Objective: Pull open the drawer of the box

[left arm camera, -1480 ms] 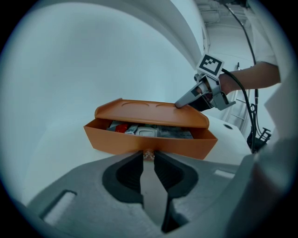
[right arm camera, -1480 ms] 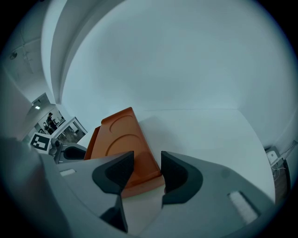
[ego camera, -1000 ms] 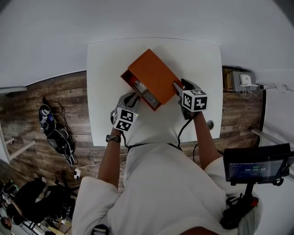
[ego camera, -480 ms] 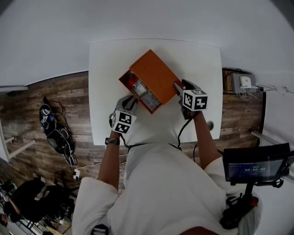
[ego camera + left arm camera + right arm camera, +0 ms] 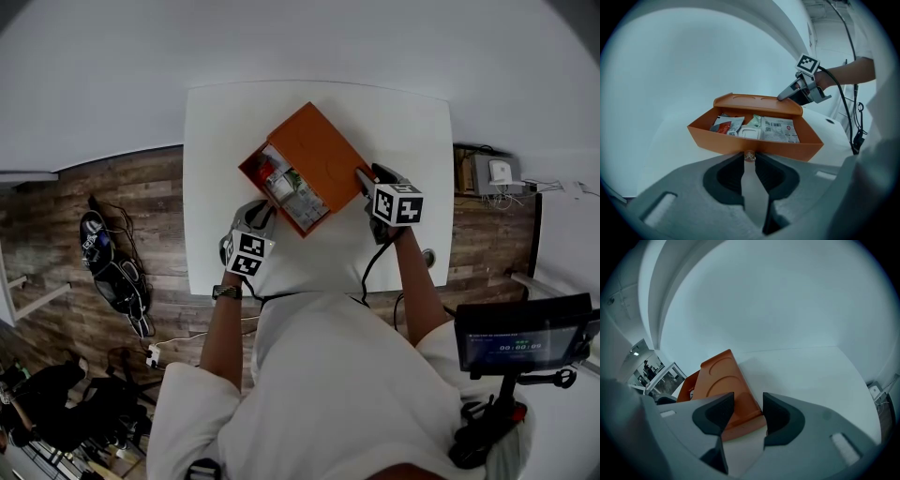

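My left gripper (image 5: 749, 158) is closed down on the small clear knob (image 5: 749, 154) at the middle of the drawer's front wall, jaws nearly together with only the knob between the tips. The drawer (image 5: 754, 145) stands well out of the orange box (image 5: 723, 380); in the head view it juts from the box toward 8 o'clock, with my left gripper just beyond it in that direction. The box sits on the white table (image 5: 811, 376), a little toward 12 o'clock from the table's middle. My right gripper (image 5: 748, 408) is at about 4 o'clock from the box, its jaws partly apart. The box's near corner shows in the gap between them, and the tips touch the top panel there. I can't see that they clamp anything. In the open drawer I see flat packets lying side by side: a red-and-white sachet (image 5: 723, 125) at the 9 o'clock end, a white square piece (image 5: 746, 133) beside it, a pale green packet (image 5: 756, 121) behind that, and a white printed packet (image 5: 780, 130) with a barcode toward 3 o'clock.
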